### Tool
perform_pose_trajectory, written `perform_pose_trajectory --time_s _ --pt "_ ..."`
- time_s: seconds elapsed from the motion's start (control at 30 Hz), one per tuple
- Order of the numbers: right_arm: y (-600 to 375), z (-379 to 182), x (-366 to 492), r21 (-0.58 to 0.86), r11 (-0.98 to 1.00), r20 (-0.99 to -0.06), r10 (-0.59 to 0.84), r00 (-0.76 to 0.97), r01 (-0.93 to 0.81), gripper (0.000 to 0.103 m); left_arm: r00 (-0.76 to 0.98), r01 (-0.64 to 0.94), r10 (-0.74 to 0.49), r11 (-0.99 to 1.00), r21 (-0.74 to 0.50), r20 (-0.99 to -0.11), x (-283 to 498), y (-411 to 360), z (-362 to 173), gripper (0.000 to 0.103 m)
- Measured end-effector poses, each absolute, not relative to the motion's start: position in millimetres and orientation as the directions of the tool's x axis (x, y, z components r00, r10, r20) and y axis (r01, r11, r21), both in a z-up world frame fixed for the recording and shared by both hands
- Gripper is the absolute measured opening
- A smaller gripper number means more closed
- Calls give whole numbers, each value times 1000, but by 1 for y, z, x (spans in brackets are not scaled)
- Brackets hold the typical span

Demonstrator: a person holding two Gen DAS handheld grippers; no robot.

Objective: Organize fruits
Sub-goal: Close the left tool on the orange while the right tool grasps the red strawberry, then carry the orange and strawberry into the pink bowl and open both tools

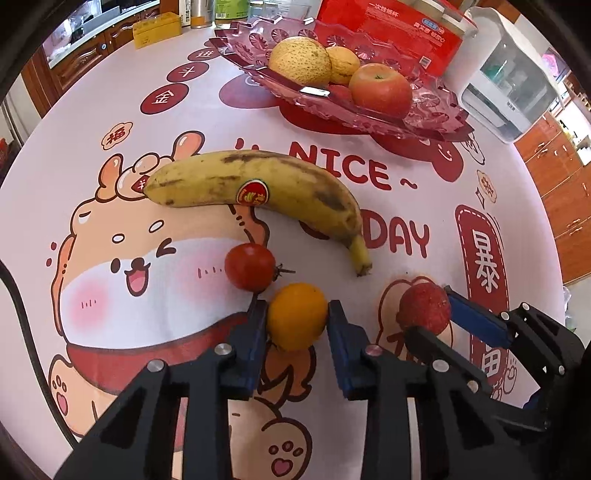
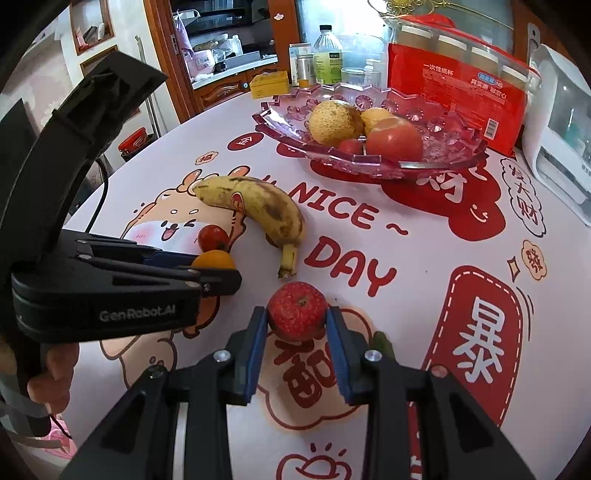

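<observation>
A: Nearest?
B: Left gripper (image 1: 297,325), blue pads pressed to either side of a small round orange fruit (image 1: 297,315) on the cartoon-printed tablecloth (image 1: 406,221). Right gripper (image 2: 296,317), clamped likewise on a small dark-red speckled apple (image 2: 297,310).
A: Beyond those?
B: Just past the orange fruit, nearly touching it, lay a small red tomato (image 1: 250,266) with a dried stem. Behind, stretched across the cloth, a yellow brown-spotted banana (image 1: 258,188) with a round sticker.
A: Containers?
B: Farther back stood a wide pink cut-glass fruit dish (image 1: 436,118). Held a large speckled yellow pear (image 1: 299,61), a smaller yellow fruit (image 1: 343,64) behind it, a big red-orange apple (image 1: 380,88), something small and red tucked between. Behind the dish, a red printed package (image 1: 388,29).
</observation>
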State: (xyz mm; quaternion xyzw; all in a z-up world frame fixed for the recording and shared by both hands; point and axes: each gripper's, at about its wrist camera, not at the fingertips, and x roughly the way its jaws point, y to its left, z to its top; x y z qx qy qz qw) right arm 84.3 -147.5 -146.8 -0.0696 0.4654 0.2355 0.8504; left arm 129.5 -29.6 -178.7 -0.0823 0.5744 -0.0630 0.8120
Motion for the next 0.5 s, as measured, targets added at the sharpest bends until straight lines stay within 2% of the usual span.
perform_pose_trajectory --time_s 0.23,0.5 --pt "-150 -139 77 124 877 -817 355 454 -464 33 328 53 -200 980 -194 -923 112 -36 -165 29" --pt "-152 -103 74 129 881 -787 370 494 -454 33 420 122 -149 987 -107 -895 100 -37 -96 29"
